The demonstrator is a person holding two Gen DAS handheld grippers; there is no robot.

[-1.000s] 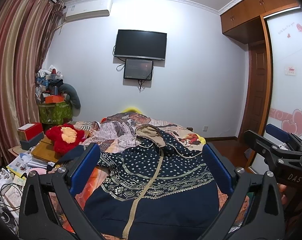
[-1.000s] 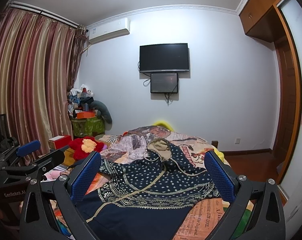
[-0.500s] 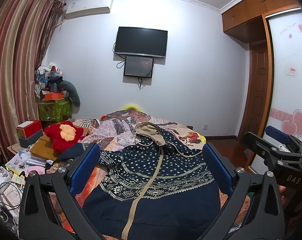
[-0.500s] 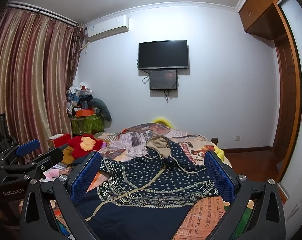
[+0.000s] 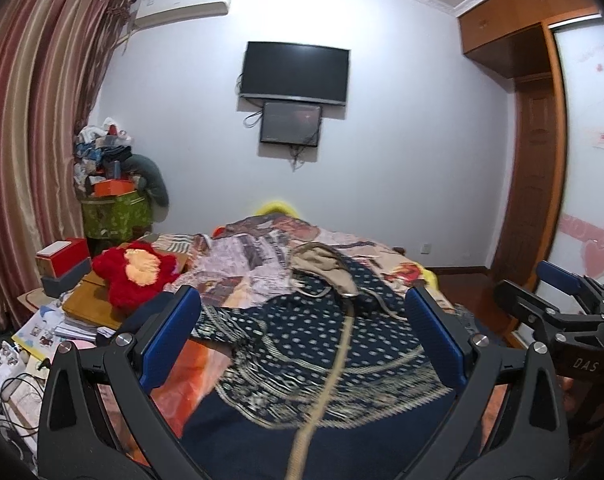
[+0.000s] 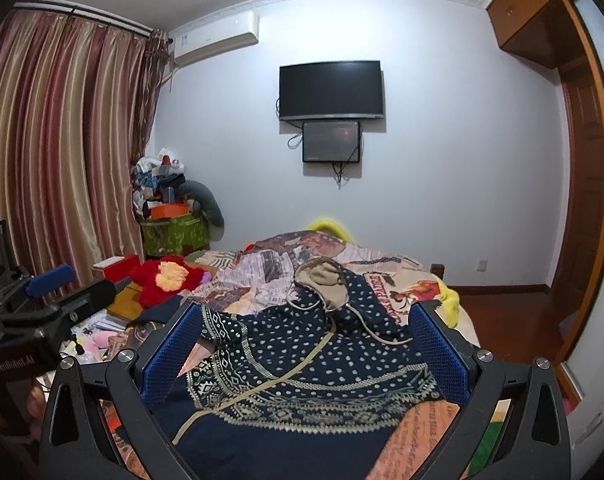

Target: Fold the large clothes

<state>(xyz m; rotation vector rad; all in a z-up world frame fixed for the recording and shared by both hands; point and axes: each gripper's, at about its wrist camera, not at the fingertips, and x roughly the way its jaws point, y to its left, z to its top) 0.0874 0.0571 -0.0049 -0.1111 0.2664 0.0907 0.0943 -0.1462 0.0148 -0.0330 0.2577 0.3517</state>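
Flanking the hooded jacket: red plush toy, printed bedspread.

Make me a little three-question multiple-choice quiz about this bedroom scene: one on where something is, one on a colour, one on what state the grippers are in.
1. Where does the navy hooded garment with pale dots and tan zip trim lie?
A. spread on the bed
B. hung on the curtain
C. on the floor

2. What colour is the fuzzy plush toy beside the bed?
A. green
B. red with a yellow patch
C. white

3. How are the left gripper and the right gripper set?
A. both shut on cloth
B. one open, one shut
C. both open, holding nothing

Answers: 1 A, the garment lies flat over the patterned bedspread. 2 B, its red pile and yellow patch show in both views. 3 C, each gripper's blue pads stand wide apart with no cloth between them.
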